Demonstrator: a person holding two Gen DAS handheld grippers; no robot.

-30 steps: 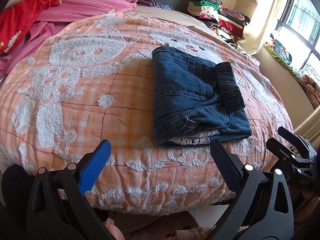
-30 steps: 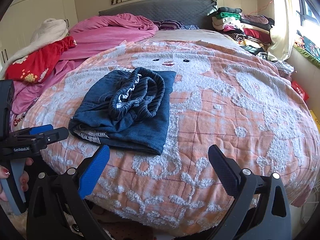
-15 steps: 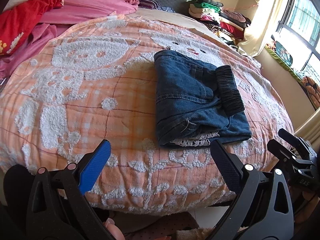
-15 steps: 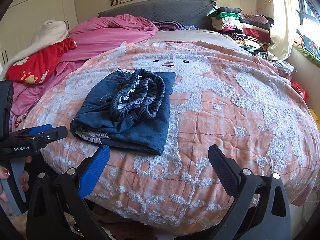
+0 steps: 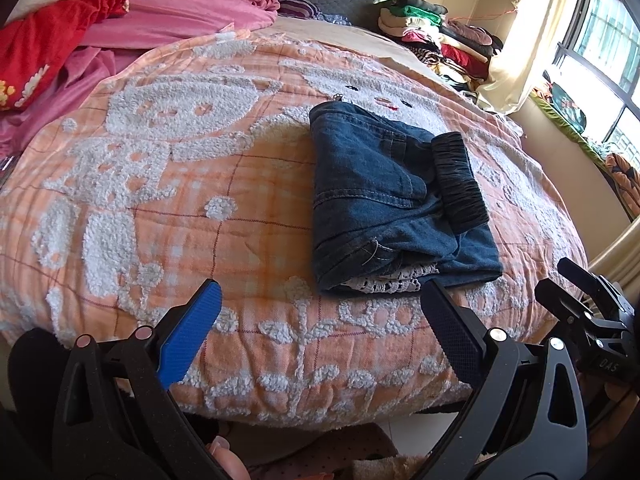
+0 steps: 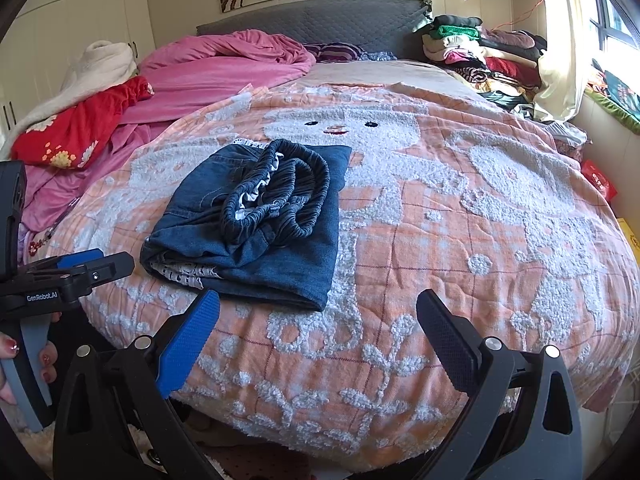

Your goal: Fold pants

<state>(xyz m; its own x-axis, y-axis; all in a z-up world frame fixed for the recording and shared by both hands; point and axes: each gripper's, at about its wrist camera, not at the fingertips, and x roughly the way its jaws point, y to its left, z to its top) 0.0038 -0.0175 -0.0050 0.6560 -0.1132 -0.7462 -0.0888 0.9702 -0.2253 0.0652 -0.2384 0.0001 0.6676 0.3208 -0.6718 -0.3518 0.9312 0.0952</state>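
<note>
Pants [image 5: 384, 200] folded on bedspread [image 5: 160, 200]; lace trim mostly hidden inside.

Cut off by frame edge: hand [image 6: 10, 364] on left gripper handle, red blanket [image 5: 28, 44]. Hidden under folded jeans [image 6: 256, 224]: most of white lace trim [image 6: 184, 274].

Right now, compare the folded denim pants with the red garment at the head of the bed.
The denim pants are dark blue, folded into a compact rectangle, lying on the orange blanket. The red garment is bright red with flower prints, loosely bunched beside the pink bedding, farther from both grippers. Neither is held by either gripper.
</note>
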